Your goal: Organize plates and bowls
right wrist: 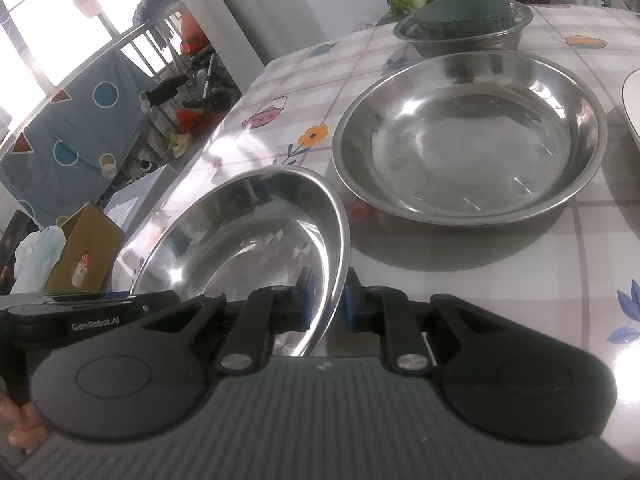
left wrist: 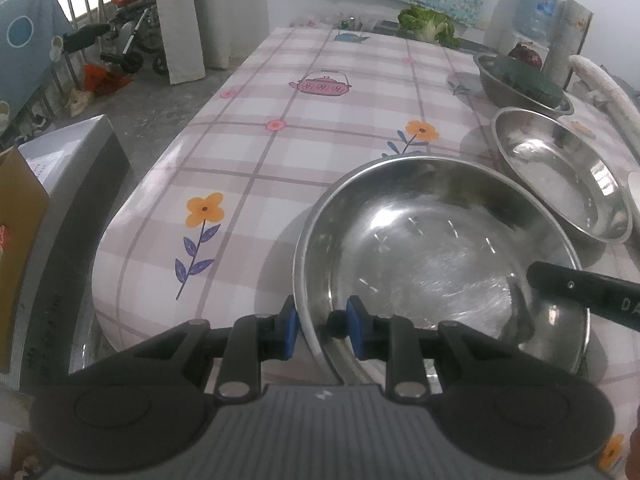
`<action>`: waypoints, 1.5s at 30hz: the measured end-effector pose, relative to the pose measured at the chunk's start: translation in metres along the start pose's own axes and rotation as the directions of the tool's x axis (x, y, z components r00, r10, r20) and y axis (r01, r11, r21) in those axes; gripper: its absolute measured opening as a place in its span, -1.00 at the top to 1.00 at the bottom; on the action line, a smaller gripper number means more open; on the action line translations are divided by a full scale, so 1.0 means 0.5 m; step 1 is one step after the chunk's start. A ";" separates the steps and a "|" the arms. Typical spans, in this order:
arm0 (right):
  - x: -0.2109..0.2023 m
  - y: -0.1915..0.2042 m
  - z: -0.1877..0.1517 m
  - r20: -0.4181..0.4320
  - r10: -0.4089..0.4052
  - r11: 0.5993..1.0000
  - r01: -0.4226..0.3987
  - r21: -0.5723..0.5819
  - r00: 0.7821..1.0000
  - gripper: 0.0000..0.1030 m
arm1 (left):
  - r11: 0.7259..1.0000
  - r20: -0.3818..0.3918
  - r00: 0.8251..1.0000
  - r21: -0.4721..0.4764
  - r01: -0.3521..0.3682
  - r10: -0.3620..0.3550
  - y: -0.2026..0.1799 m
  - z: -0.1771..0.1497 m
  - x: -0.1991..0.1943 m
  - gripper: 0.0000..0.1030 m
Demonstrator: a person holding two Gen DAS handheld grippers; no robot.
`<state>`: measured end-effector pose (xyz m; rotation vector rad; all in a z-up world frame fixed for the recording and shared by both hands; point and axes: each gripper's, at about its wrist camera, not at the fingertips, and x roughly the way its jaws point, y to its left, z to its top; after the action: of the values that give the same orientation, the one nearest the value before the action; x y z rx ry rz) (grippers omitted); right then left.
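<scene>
We are seeing both tongs clamping the same steel bowl (left wrist: 436,264) at opposite sides of its rim. The left tongs (left wrist: 322,328) are standing nearly closed, one blue pad outside the near rim and the other inside, with the thin wall pinched between them. The right tongs (right wrist: 326,300) are closing down almost fully on the rim as well, one pad inside the bowl (right wrist: 244,240), one outside. In the left wrist view the right tongs' black finger (left wrist: 580,292) is reaching in over the bowl's right edge.

The bowl is looking tilted in the right wrist view, its far edge raised above the desk (right wrist: 500,280); whether its base is touching the cloth we cannot tell.

Just beyond the right tongs, a second, wider steel dish (right wrist: 468,136) is sitting flat on the checked, flower-printed cloth, apart from the held bowl. In the left wrist view the same dish (left wrist: 560,172) is lying ahead and to the right of the left tongs. Farther beyond it, a third steel bowl (right wrist: 464,28) is holding a dark green round object (right wrist: 464,10). A white rim (right wrist: 632,104) is showing at the far right edge of the right wrist view, near the wide dish.

At the far end of the desk we are noting a leafy green vegetable (left wrist: 428,24). To the left of the left tongs, off the desk, a grey box (left wrist: 68,168) is standing on the floor.
</scene>
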<state>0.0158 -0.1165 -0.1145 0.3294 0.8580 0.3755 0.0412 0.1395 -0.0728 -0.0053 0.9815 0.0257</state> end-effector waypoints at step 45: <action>-0.020 -0.019 0.002 -0.012 -0.005 1.000 0.004 -0.022 1.000 0.72 | 0.997 -0.003 0.999 0.060 -0.038 0.038 -0.034 -0.010 -0.008 0.41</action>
<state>0.0125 -0.1295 -0.1113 0.3047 0.8659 0.3829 0.0350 0.1225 -0.0724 0.0687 0.9863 0.0311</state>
